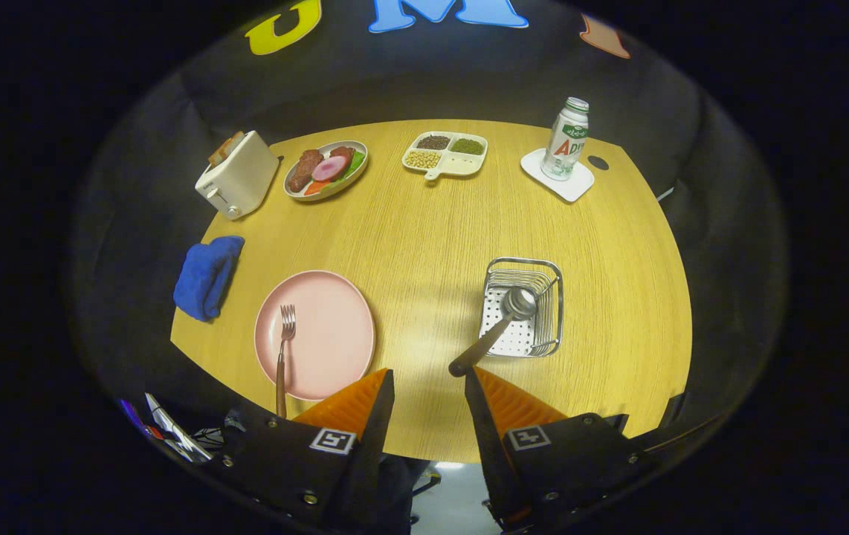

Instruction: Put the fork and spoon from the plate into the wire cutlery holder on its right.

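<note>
Across the wooden table [424,245], the spoon [502,319] is seen propped in the wire cutlery holder [525,316] at two o'clock of the gripper [428,386], whose jaws are held apart and empty, seemingly freed for the fork [285,349] left on the plate [328,334] at ten o'clock.
</note>
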Tool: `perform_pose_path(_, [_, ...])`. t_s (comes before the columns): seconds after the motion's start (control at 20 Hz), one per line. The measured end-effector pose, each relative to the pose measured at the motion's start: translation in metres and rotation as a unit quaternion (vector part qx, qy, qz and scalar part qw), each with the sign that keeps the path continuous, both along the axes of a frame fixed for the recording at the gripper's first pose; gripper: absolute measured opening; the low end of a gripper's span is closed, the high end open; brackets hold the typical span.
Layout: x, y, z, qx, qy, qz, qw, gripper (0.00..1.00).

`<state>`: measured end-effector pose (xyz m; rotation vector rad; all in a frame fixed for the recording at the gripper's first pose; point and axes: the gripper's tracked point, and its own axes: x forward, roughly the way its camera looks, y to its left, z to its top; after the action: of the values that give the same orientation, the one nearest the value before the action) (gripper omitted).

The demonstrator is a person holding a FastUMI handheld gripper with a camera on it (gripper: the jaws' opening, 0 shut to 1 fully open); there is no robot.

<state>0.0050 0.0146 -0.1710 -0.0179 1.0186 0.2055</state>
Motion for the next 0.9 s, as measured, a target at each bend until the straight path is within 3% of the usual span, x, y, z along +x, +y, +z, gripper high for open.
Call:
perform_pose_path(0.2, [0.0,-0.009,0.0,-0.033,-0.013,0.003,0.999,0.6])
perform_pose_path(0.55, [-0.005,-0.008,0.011,-0.029,-0.023,-0.009,0.999,0.59])
perform_pose_path(0.9, [-0.011,0.04,0.023,-0.014,-0.039,0.026,0.999,0.59])
